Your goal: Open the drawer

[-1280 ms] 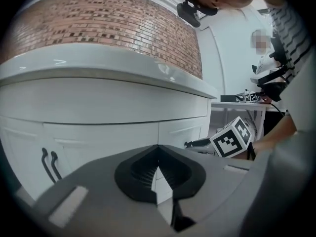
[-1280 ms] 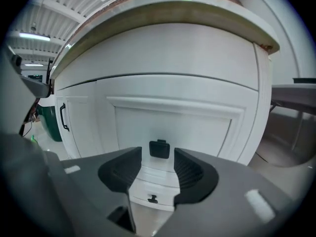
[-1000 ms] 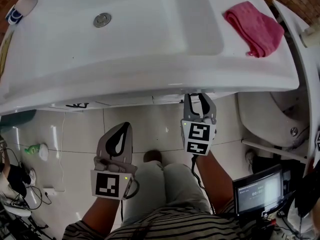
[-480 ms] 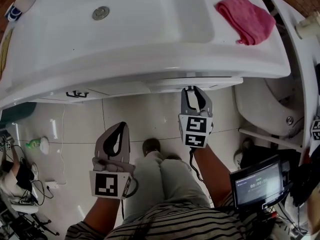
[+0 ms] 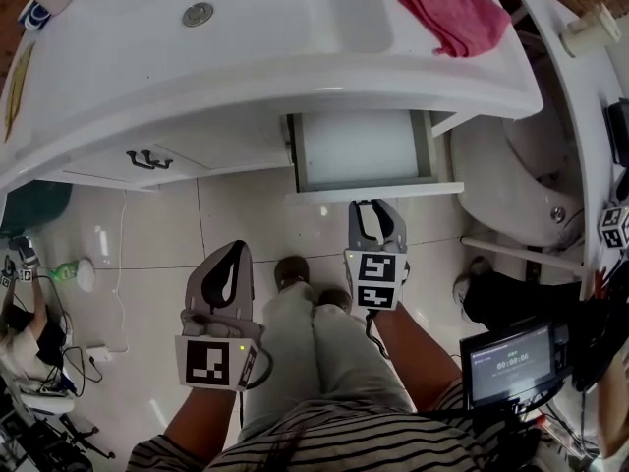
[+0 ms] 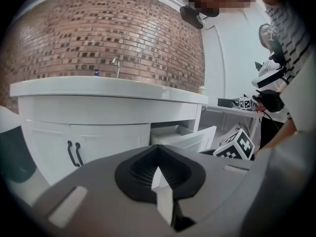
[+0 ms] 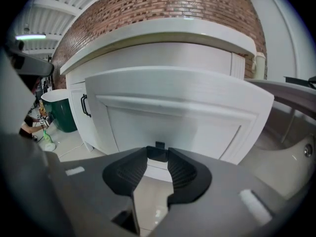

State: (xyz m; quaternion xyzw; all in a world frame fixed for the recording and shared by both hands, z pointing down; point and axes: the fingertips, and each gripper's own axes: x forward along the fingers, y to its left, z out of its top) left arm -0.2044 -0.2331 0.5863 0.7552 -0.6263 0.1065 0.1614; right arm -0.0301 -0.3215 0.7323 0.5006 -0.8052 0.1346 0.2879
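A white drawer (image 5: 359, 150) stands pulled out from under the white vanity counter (image 5: 246, 77), its inside showing in the head view. My right gripper (image 5: 371, 207) is at the middle of the drawer's front panel (image 7: 173, 107). Its jaws are shut on the small dark drawer handle (image 7: 159, 145). My left gripper (image 5: 239, 249) hangs lower left over the tiled floor, away from the cabinet. In the left gripper view its jaws (image 6: 157, 149) are shut with nothing between them, and the drawer (image 6: 185, 138) shows to the right.
A pink cloth (image 5: 452, 13) lies on the counter's right end, beside the sink basin (image 5: 324, 8). Left of the drawer are cabinet doors with black handles (image 5: 147, 158). A toilet (image 5: 511, 185) stands right of the drawer, a small monitor (image 5: 511, 362) lower right, a green bin (image 7: 61, 110) at left.
The drawer has slid out from under the counter, drawn by the right gripper moving back toward the person. The left gripper has shifted only slightly.
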